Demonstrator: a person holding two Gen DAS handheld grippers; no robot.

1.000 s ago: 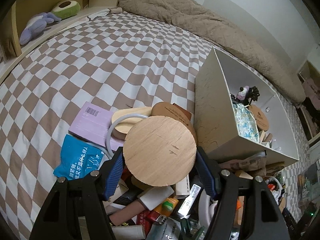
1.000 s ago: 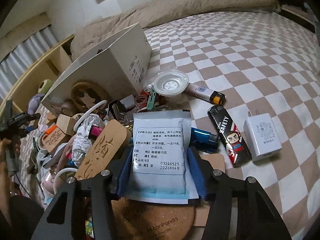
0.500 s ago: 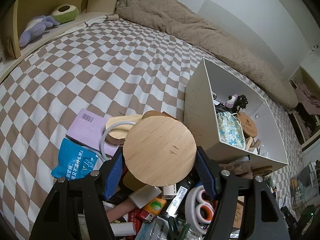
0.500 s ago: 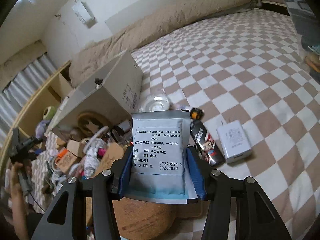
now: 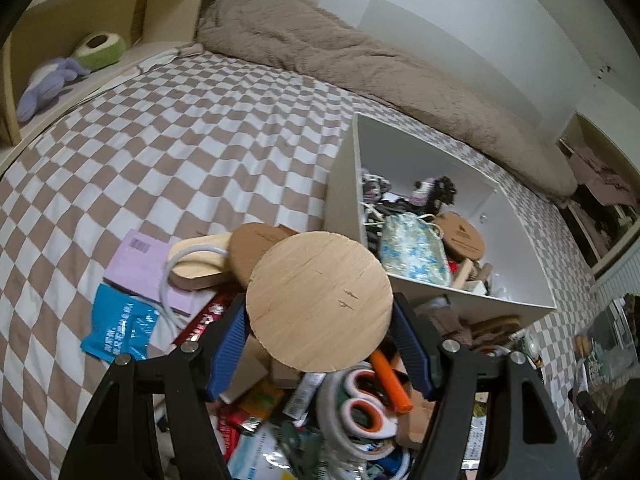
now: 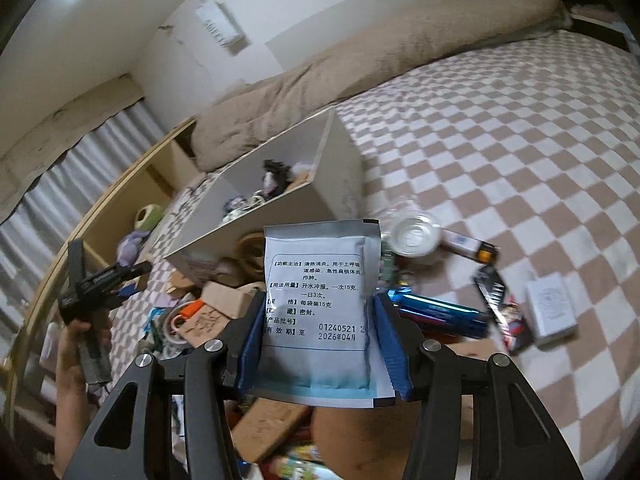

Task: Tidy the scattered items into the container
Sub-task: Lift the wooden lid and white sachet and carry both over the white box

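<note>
Both grippers loaded above the bed clutter
Left gripper clamps a round wooden disc; right gripper pinches a medicine sachet near the white box.

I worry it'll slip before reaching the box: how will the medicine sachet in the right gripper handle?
The medicine sachet stands upright above the right gripper, so it seems fairly stiff. Its foil looks smooth, possibly slippery. Probably light.

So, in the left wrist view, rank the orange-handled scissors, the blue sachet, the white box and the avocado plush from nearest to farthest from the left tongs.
1. Orange-handled scissors: just below the left tongs, in the pile.
2. Blue sachet: left, on the checkered bedspread.
3. White box: upper right, its near wall close.
4. Avocado plush: far upper left, on the shelf.
</note>
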